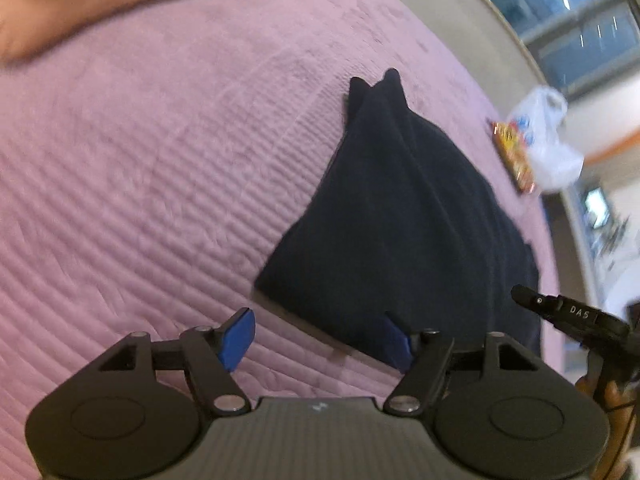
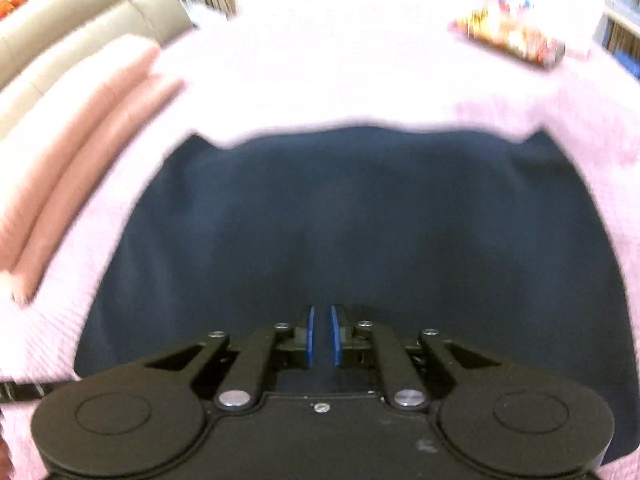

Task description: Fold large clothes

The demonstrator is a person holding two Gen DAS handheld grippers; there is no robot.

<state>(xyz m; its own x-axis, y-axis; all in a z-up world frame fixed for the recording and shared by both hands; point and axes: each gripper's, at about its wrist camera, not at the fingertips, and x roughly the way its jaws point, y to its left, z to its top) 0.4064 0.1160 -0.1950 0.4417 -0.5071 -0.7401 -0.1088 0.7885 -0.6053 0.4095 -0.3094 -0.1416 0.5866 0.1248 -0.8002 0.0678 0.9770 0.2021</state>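
A dark navy garment [image 1: 400,216] lies folded on the pink quilted bedspread [image 1: 160,160]. My left gripper [image 1: 320,340] is open, its blue pads wide apart, just above the garment's near left corner, with the right pad [image 1: 396,344] over the cloth edge. In the right wrist view the garment [image 2: 352,216] fills the middle. My right gripper [image 2: 322,334] hovers low over its near edge with the blue pads nearly together and only a narrow gap; nothing shows between them. The right gripper's body also shows in the left wrist view [image 1: 568,312].
A pink pillow [image 2: 80,152] lies at the left, with a grey headboard [image 2: 80,12] behind. A white plastic bag [image 1: 548,140] and a colourful packet [image 1: 514,156] sit at the far bed edge; the packet also shows in the right wrist view [image 2: 512,40].
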